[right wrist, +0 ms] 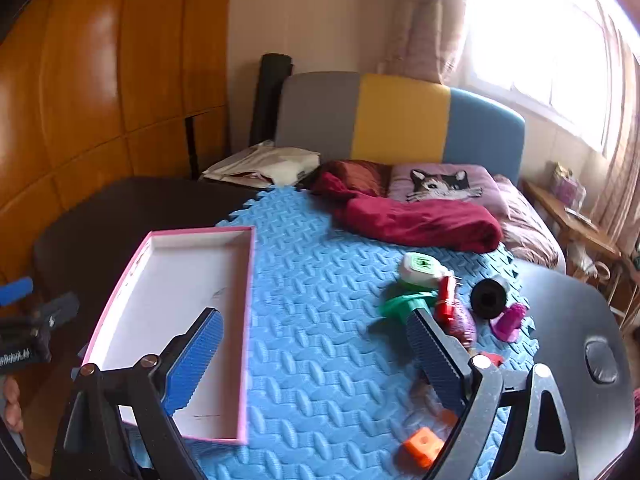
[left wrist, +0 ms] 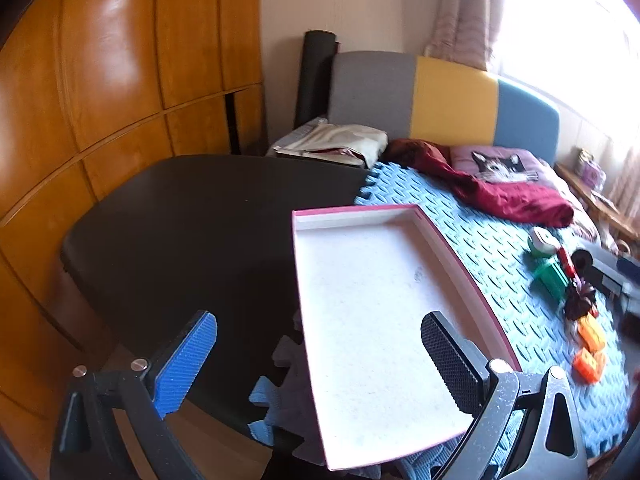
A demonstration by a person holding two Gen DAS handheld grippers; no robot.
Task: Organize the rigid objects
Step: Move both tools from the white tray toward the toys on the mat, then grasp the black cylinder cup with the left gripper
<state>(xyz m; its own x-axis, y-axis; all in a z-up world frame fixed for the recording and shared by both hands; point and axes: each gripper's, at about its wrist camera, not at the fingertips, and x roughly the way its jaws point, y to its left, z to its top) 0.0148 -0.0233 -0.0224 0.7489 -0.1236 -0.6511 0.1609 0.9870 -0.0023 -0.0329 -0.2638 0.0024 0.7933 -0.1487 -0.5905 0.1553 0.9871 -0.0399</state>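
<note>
An empty pink-rimmed white tray [left wrist: 468, 272] [right wrist: 249, 320] lies on the blue foam mat [left wrist: 500, 248] [right wrist: 320, 280]. My left gripper [left wrist: 320, 364] is open above the tray's near left part; part of it shows at the far left of the right wrist view [right wrist: 24, 320]. My right gripper [right wrist: 316, 356] is open over the mat, between the tray and a cluster of small toys: a green piece [right wrist: 400, 304] [left wrist: 554, 276], a white-green tape dispenser [right wrist: 418, 268] [left wrist: 542, 240], a red piece [right wrist: 446, 300], a black cylinder [right wrist: 489, 298], a pink piece [right wrist: 510, 322] and orange cubes [right wrist: 422, 446] [left wrist: 588, 364].
A black table [left wrist: 180, 220] lies left of the mat. A red blanket [right wrist: 420, 220] and a cat-print pillow [right wrist: 440, 184] lie at the mat's far end, before a grey-yellow-blue headboard. A wooden wardrobe [left wrist: 100, 80] stands left. A black chair [right wrist: 580, 340] is at the right.
</note>
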